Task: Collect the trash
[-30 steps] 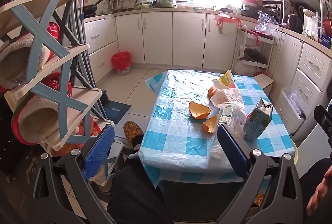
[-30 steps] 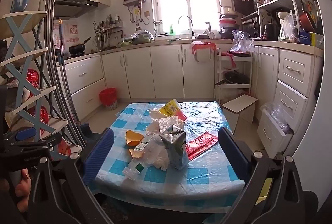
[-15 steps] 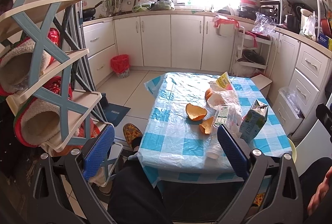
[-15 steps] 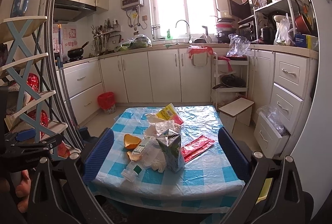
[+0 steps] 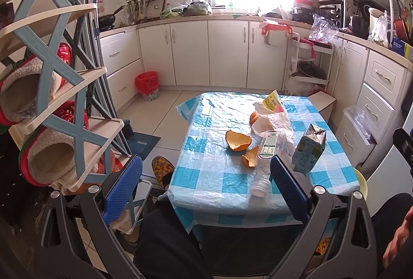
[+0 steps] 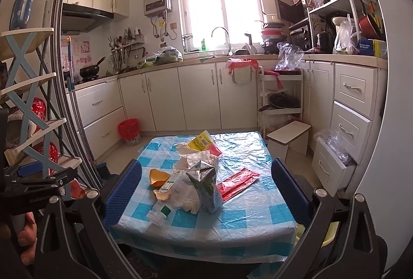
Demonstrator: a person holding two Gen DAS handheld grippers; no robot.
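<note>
Trash lies on a low table with a blue checked cover (image 5: 214, 175) (image 6: 247, 211): orange peels (image 5: 238, 140) (image 6: 158, 177), a clear plastic bottle on its side (image 5: 264, 162) (image 6: 165, 197), a green-and-white carton standing upright (image 5: 308, 151) (image 6: 206, 186), crumpled clear plastic (image 5: 273, 121) (image 6: 196, 160), a yellow packet (image 5: 272, 100) (image 6: 202, 140) and a red wrapper (image 6: 236, 182). My left gripper (image 5: 206, 188) is open and empty, short of the table's near edge. My right gripper (image 6: 206, 191) is open and empty, also held back from the table.
A red-lined bin (image 5: 147, 82) (image 6: 128, 130) stands on the floor by the cabinets. A shoe rack with slippers (image 5: 51, 103) is close on the left. A white stool (image 6: 289, 139) and an open drawer (image 6: 333, 162) are to the right. My leg and patterned slipper (image 5: 161, 168) are at the table's left.
Both grippers have risen and tipped slightly, so the table sits a little lower and farther in both views. Both stay open and empty.
</note>
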